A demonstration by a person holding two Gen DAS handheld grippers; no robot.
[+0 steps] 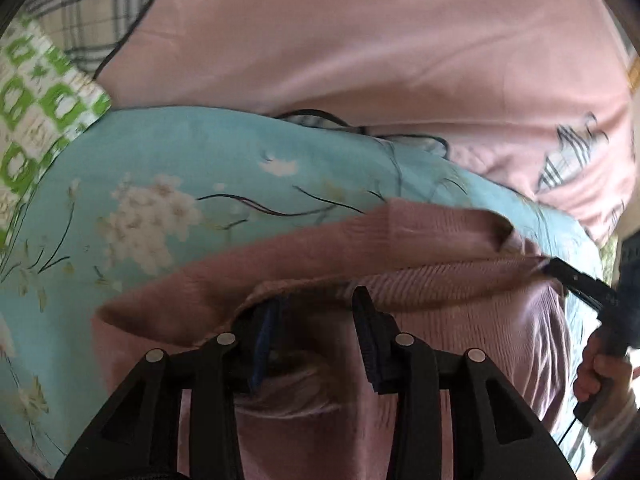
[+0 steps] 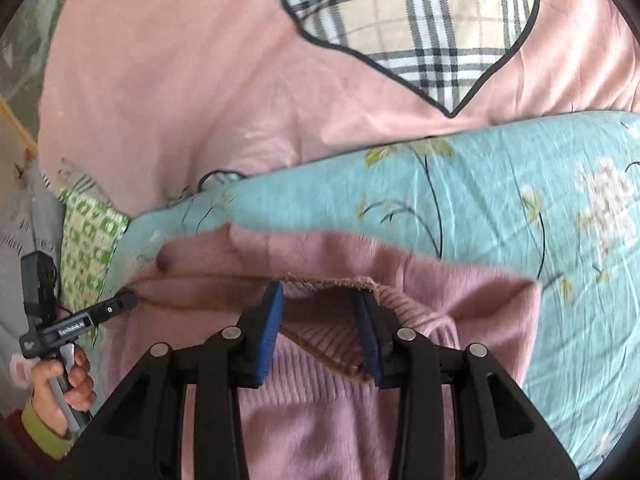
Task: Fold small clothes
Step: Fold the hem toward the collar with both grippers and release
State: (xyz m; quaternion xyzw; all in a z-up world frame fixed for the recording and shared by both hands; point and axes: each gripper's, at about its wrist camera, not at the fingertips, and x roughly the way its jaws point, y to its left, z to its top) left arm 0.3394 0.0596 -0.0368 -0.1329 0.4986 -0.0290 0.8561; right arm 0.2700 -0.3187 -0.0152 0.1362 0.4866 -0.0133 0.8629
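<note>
Folding looks mid-step: the pink knit sweater (image 2: 332,408) lies on the bed's blue floral sheet (image 2: 500,184), w/ a pink blanket (image 2: 160,80) beyond at 12 o'clock. Right hand-held gripper (image 2: 320,332) has the ribbed hem edge between its pads, prob. pinched on it so the layer can be carried over. Left hand-held gripper (image 1: 316,332) sits at the hem too; its left finger is tucked under the fabric, but whether it clamps or is apart I can't tell. Both hold the same edge, likely to keep the fold line straight. Sweater fills 6 o'clock in both views.
</note>
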